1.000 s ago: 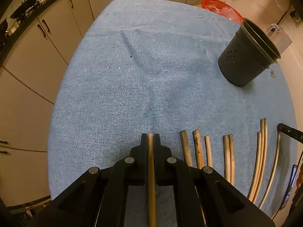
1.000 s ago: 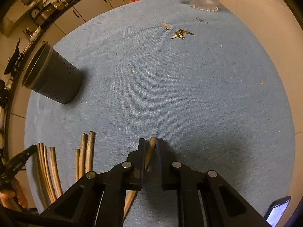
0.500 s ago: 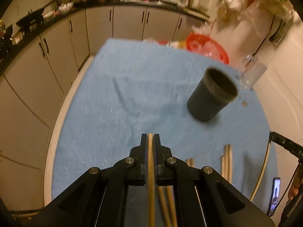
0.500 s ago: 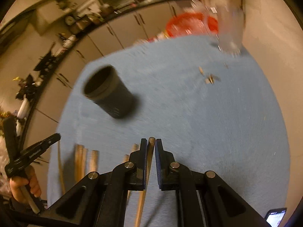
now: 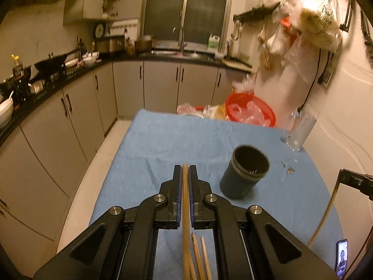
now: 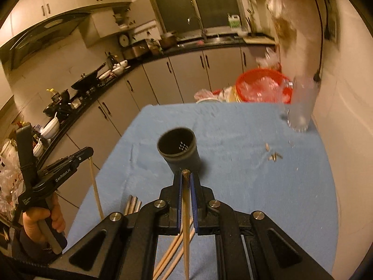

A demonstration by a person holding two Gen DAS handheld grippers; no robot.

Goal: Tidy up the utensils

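Left gripper point(image 5: 185, 175): matte black linkage arms with four round silver screw heads; fingers point(image 5: 177, 182) black with blue inner pads. Right gripper point(image 6: 185, 182): identical black frame, four silver screws, blue-lined fingers point(image 6: 194, 186). At the lower left of the right wrist frame, a bare-skinned hand point(image 6: 44, 221) above a dark sleeve; black handle with white "GenRobot.AI" lettering.

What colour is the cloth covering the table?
Light blue cloth, plain with no pattern; it shows best in the right wrist view.
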